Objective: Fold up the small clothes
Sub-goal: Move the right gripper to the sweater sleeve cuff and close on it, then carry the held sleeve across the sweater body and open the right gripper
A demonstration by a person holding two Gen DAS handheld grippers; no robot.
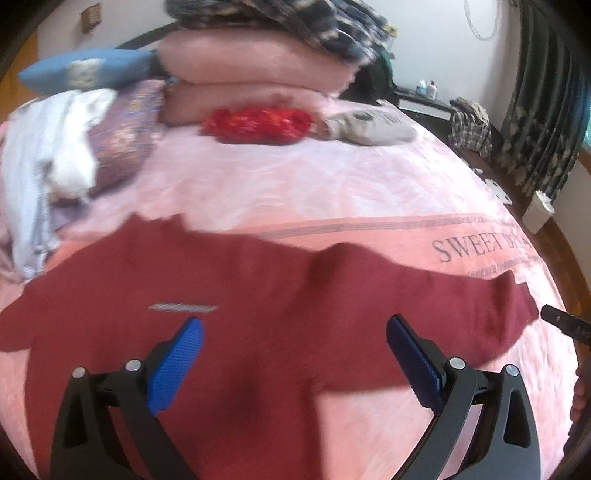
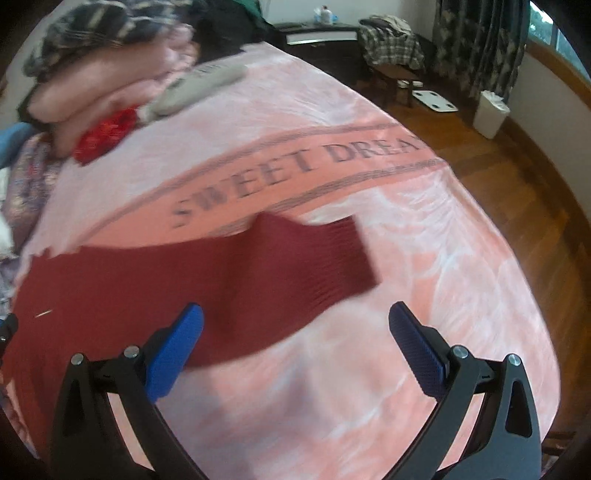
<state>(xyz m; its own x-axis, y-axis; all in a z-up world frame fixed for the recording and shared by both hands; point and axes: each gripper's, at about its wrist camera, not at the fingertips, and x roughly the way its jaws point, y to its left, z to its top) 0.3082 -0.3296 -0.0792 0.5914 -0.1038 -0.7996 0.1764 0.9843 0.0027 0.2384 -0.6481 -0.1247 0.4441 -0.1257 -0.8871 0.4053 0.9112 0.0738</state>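
Maroon knitted sweater is lying spread flat across the near part of a pink bedspread printed with the grey words "SWEET DREA…", and I am hovering over it with both tools. My left gripper is hanging above the body of the garment, its two blue ribbed fingers standing wide apart with nothing between them but the red cloth below; whether they are touching the fabric I cannot tell. A small pale label is showing on the knit just ahead of my left-hand pad. My right gripper is likewise gaping, its blue pads well apart, and it is holding nothing. It is pointing at one sleeve of the same sweater, which is stretching out to the side and ending in a ribbed cuff lying on the bedspread just below the lettering. The left pad is sitting over the sleeve's lower edge, the right pad over bare pink cover.

Farther up the bed, folded pink blankets are lying stacked under a dark patterned cloth. In front of them a crumpled bright red garment is resting just beside a grey one. White clothing is lying heaped at the left edge. Both views are blurred.
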